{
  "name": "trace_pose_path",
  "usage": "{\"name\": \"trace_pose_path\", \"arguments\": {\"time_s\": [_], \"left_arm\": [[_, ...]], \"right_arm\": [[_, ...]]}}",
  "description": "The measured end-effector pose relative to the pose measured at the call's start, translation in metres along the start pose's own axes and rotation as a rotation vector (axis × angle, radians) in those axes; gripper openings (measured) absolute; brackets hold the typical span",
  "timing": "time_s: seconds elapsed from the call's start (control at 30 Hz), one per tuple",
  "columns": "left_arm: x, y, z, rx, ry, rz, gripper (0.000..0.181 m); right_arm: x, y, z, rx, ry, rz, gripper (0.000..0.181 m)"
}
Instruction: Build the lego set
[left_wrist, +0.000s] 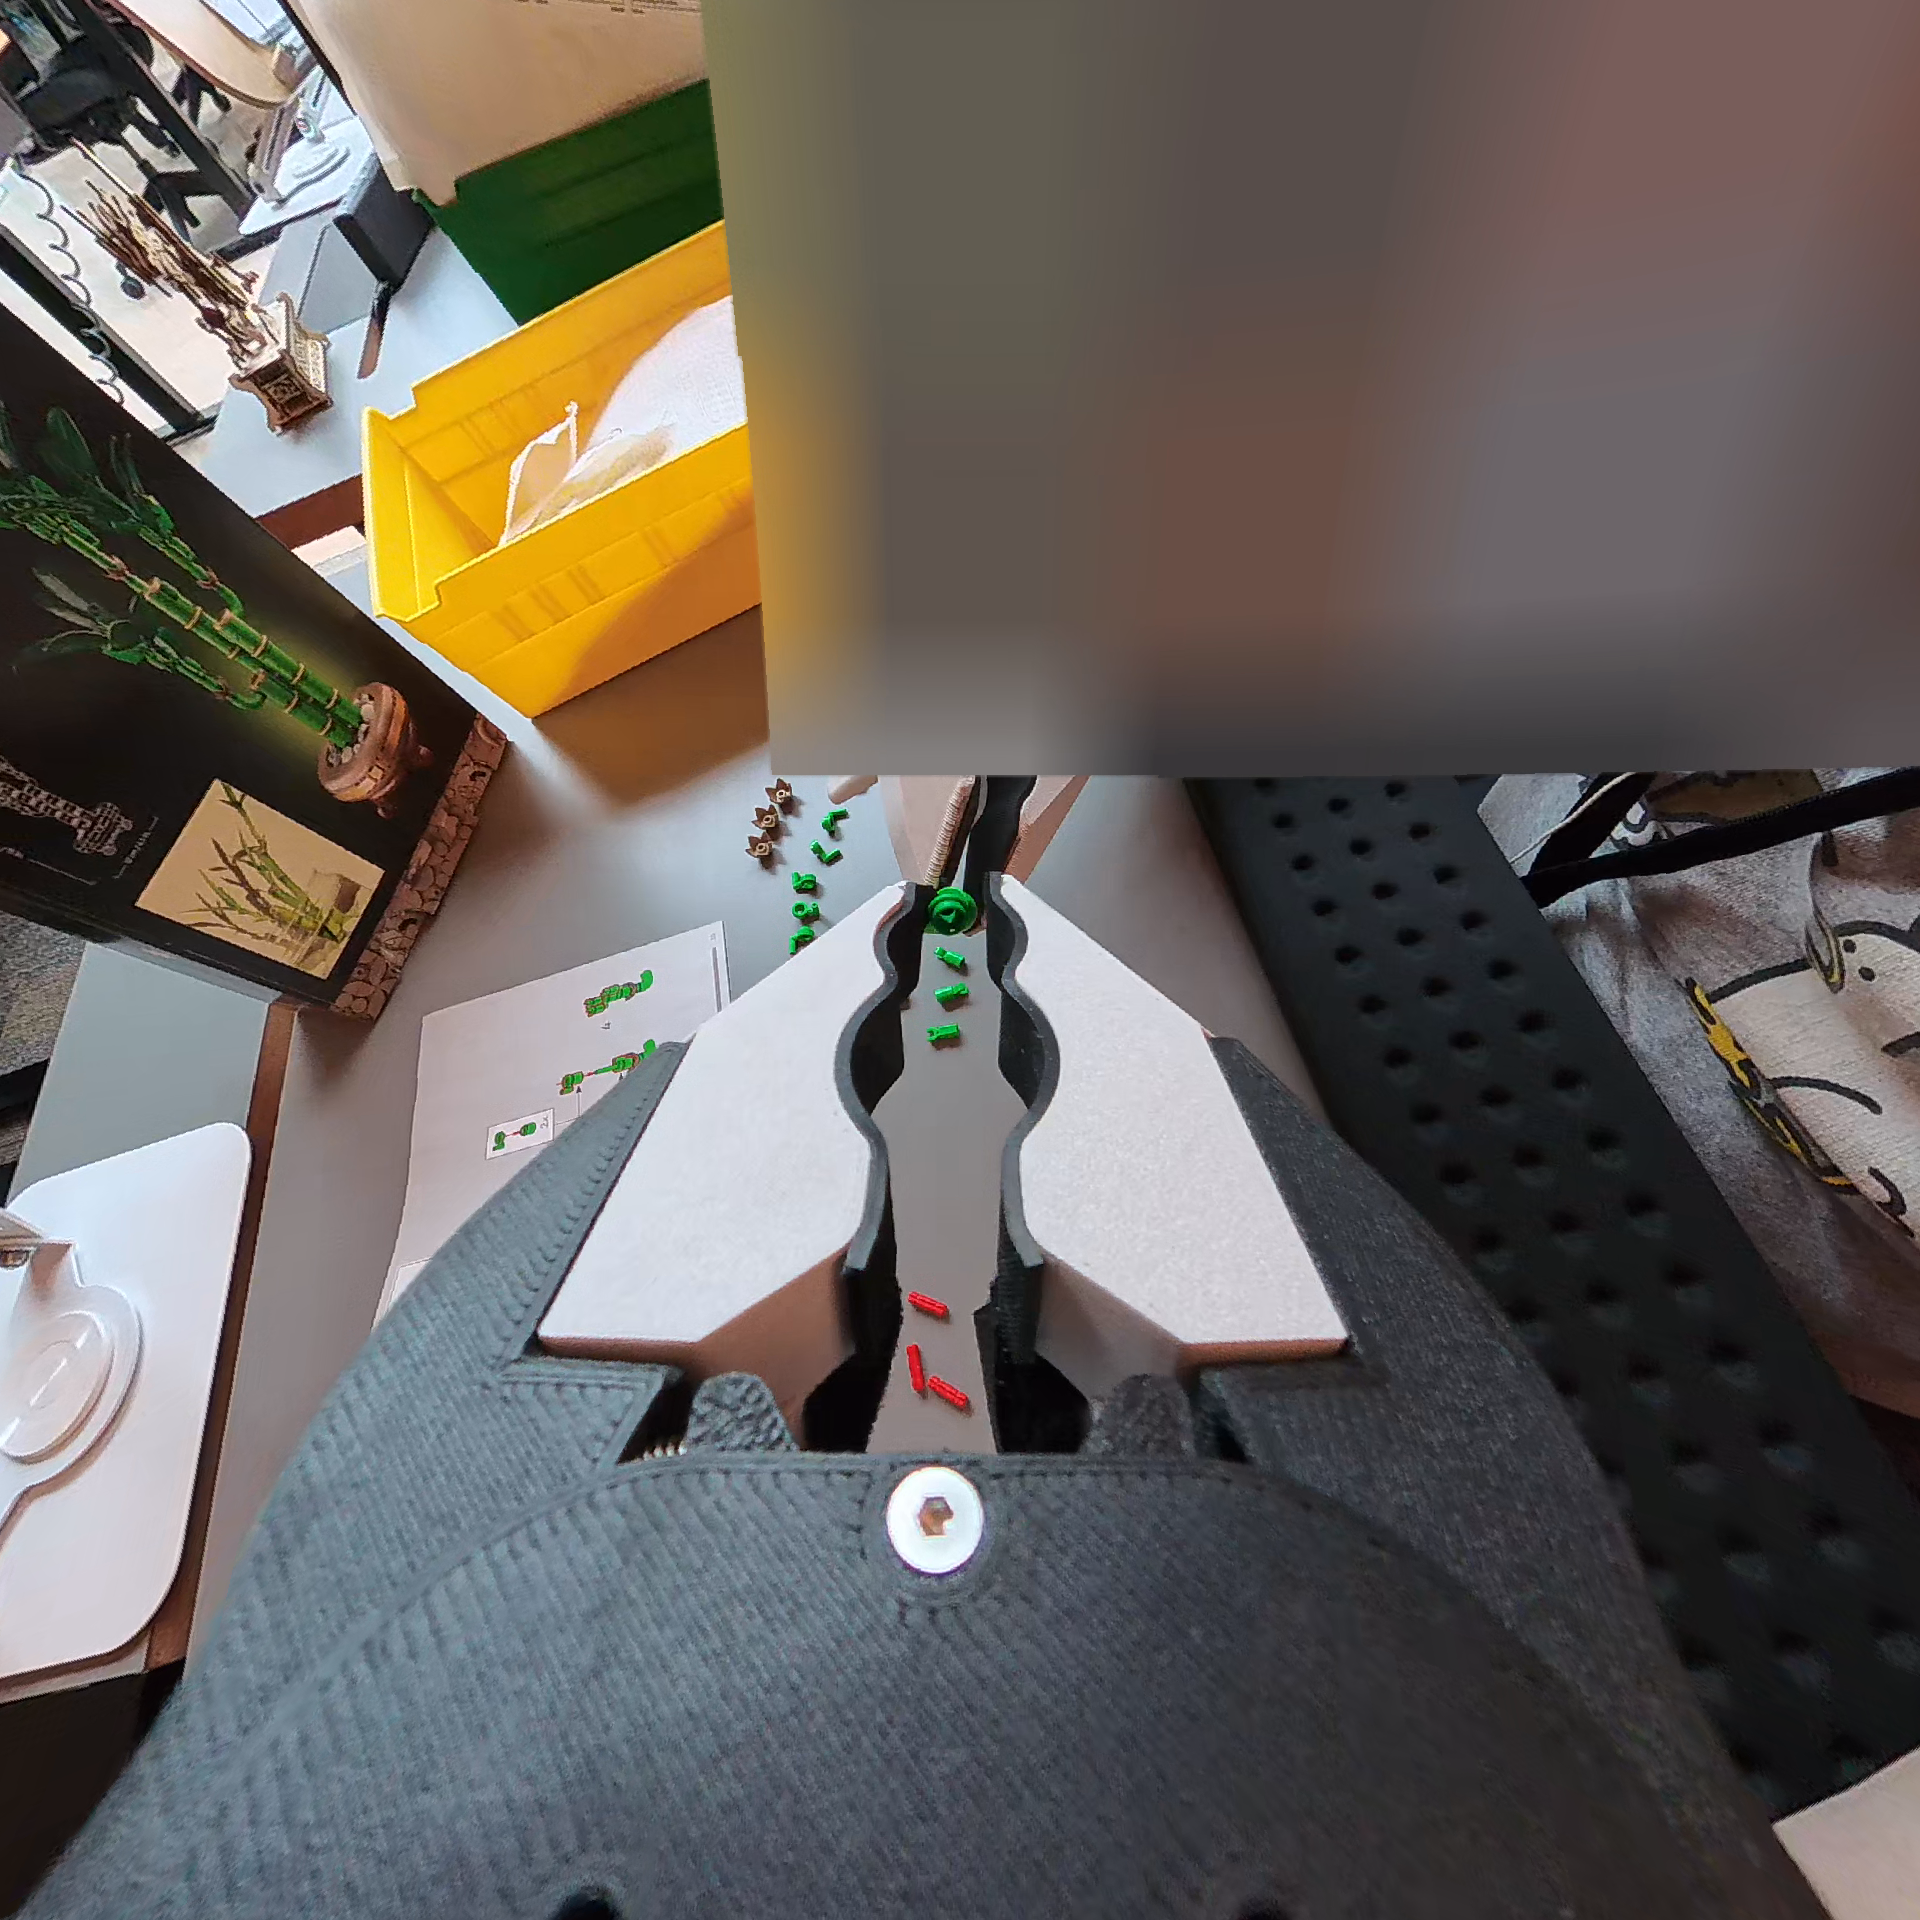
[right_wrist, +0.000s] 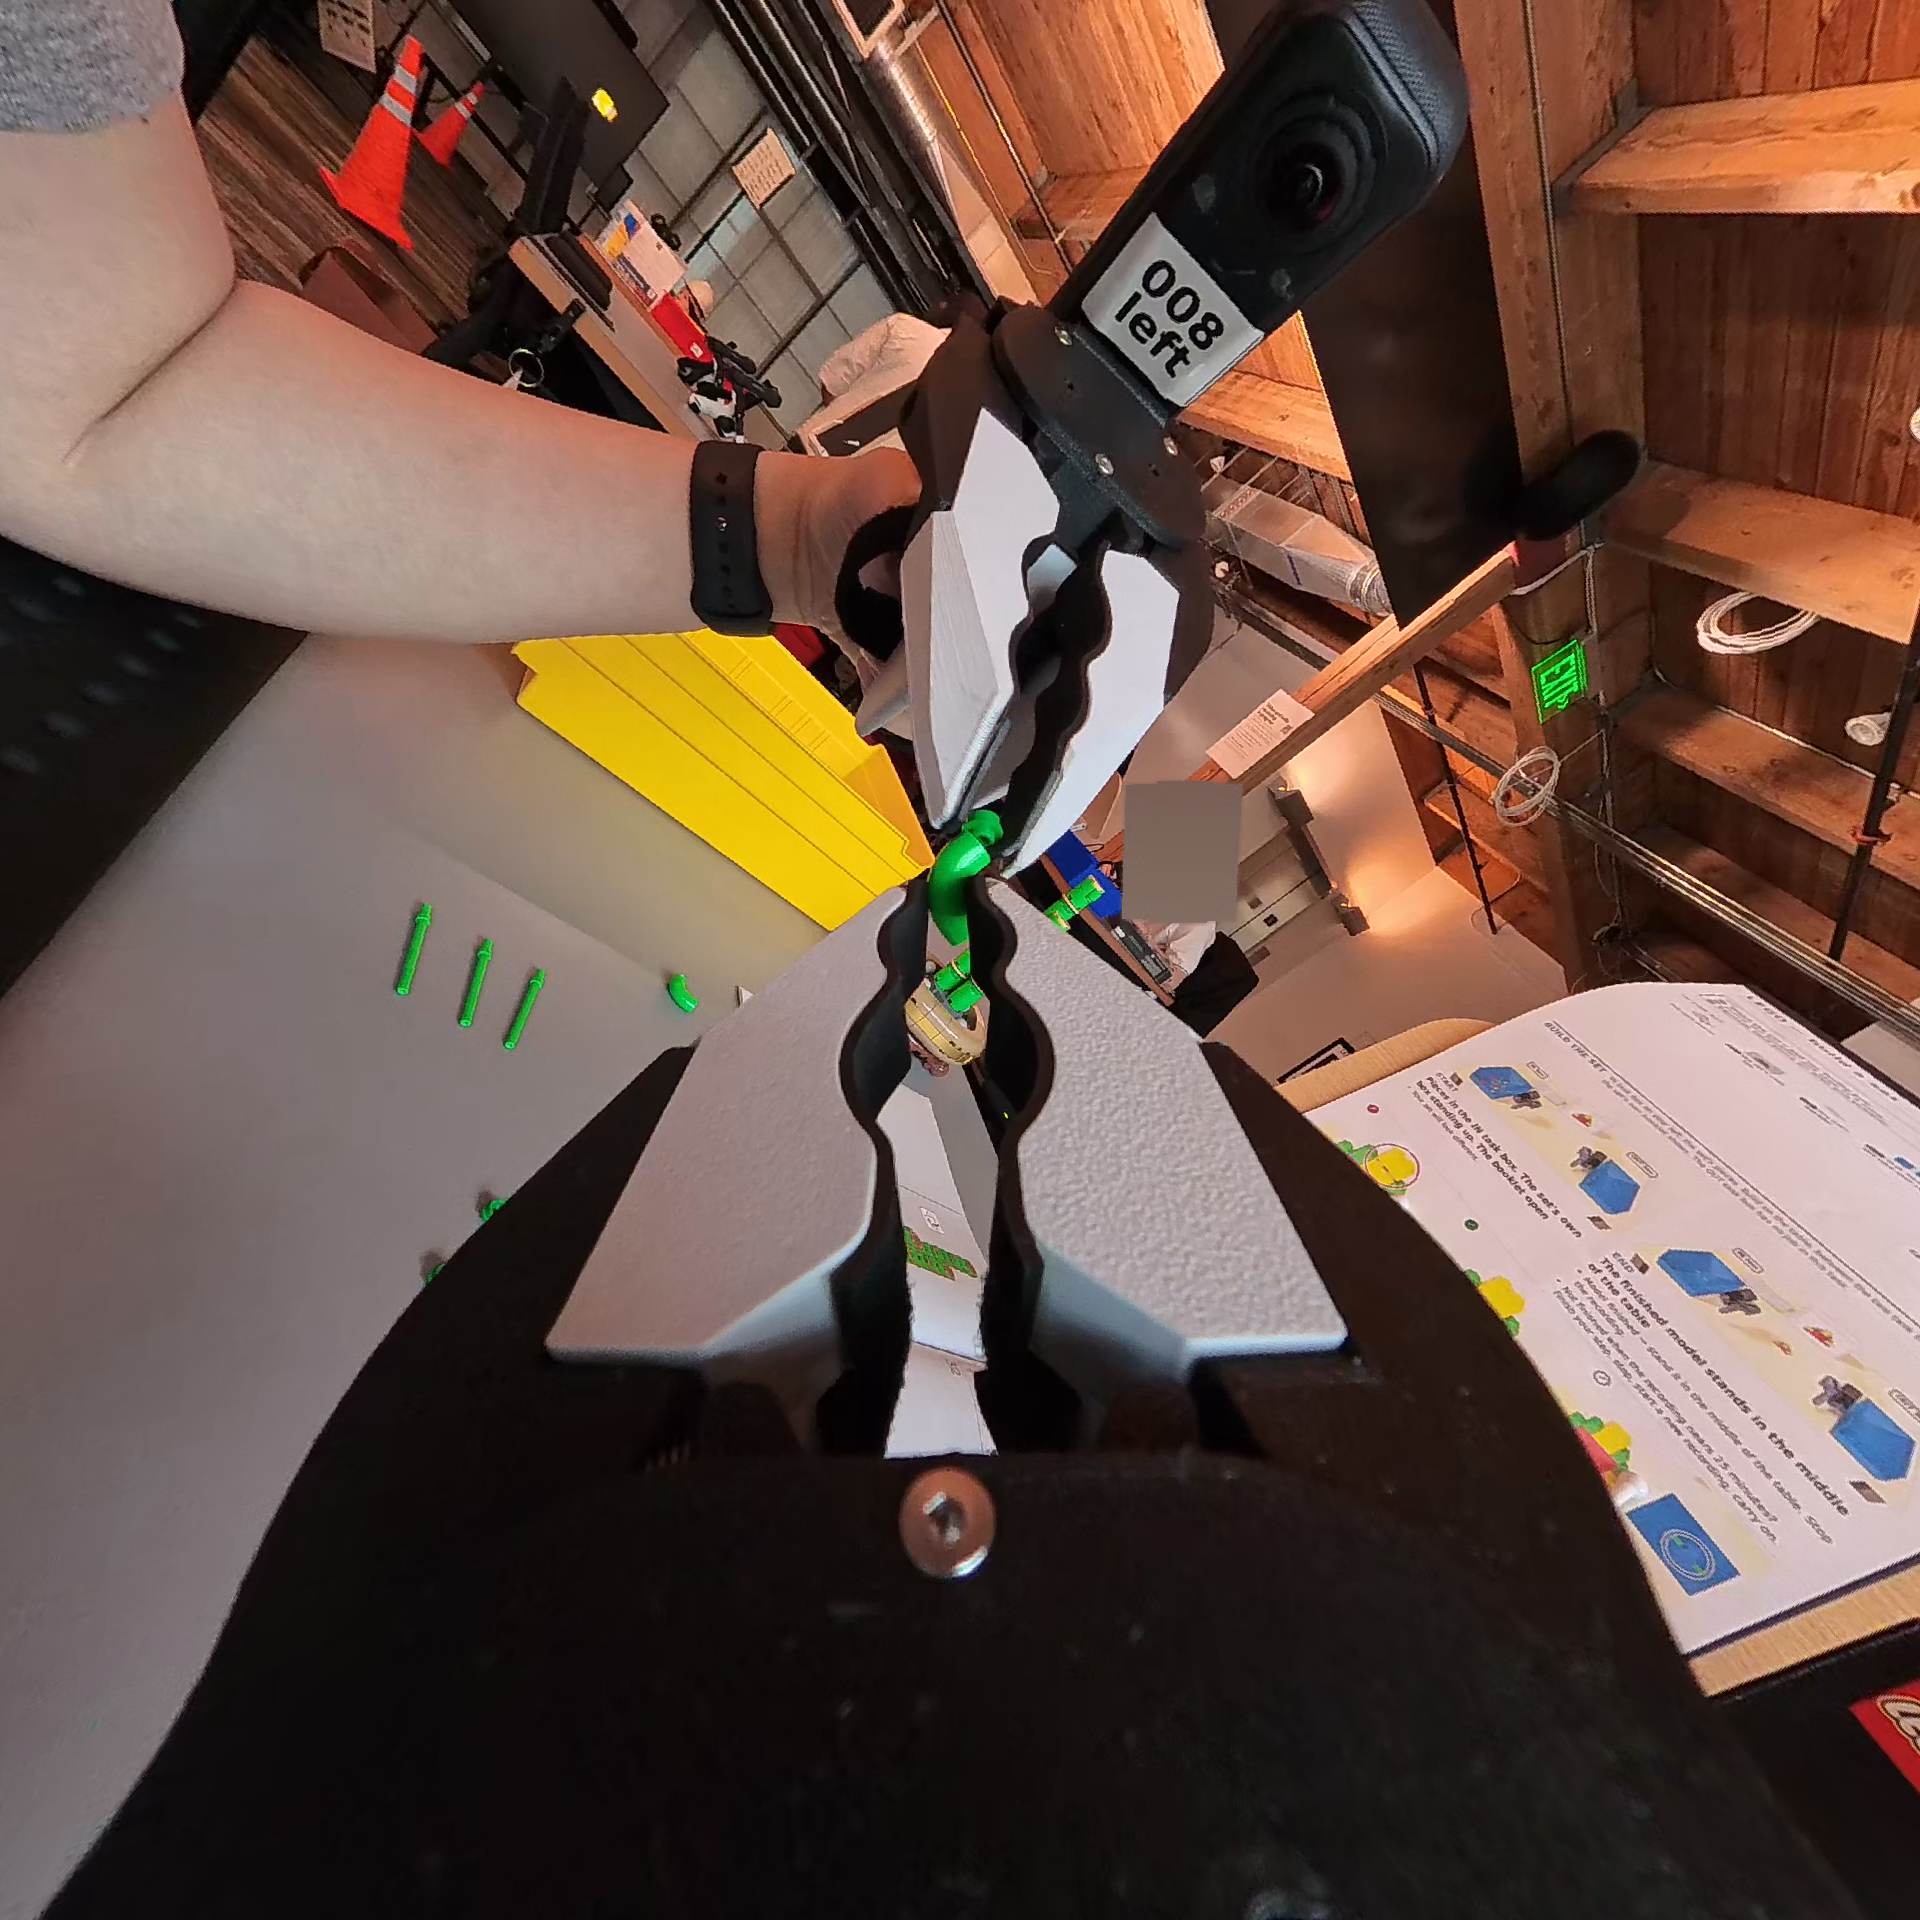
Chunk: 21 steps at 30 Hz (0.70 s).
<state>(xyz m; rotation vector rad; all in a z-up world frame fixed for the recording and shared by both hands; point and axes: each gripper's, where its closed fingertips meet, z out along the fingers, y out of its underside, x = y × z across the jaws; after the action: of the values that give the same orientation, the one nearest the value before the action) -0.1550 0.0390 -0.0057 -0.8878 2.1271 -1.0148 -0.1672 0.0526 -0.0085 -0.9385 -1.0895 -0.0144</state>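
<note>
In the left wrist view my left gripper (left_wrist: 951, 896) is shut at its tips on a small round green Lego piece (left_wrist: 948, 912). The right gripper's dark pad (left_wrist: 1000, 821) shows just beyond it. In the right wrist view my right gripper (right_wrist: 951, 899) is shut on a green curved stem piece (right_wrist: 951, 871), and a tan ring section with green bits (right_wrist: 945, 1023) shows between its fingers lower down. The left gripper (right_wrist: 987, 836) comes down from above and pinches the stem's top end, so the two grippers meet tip to tip above the grey table (right_wrist: 260, 1039).
Loose parts lie on the table: three green rods (right_wrist: 473, 977), a green elbow (right_wrist: 681, 992), small green pieces (left_wrist: 816, 883), brown flower pieces (left_wrist: 771, 821) and red pins (left_wrist: 930, 1351). Around them are a yellow bin (left_wrist: 561, 520), the set's box (left_wrist: 208, 727), the instruction booklet (left_wrist: 561, 1060) and a printed sheet (right_wrist: 1662, 1247). Left and right tips are no more than a few centimetres apart.
</note>
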Motion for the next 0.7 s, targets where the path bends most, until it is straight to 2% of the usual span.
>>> {"name": "trace_pose_path", "arguments": {"time_s": [0.7], "left_arm": [[-0.002,-0.013,0.001,0.05,-0.049,0.044,0.006]], "right_arm": [[0.007,-0.008,-0.006,0.073,0.049,0.042,0.005]]}}
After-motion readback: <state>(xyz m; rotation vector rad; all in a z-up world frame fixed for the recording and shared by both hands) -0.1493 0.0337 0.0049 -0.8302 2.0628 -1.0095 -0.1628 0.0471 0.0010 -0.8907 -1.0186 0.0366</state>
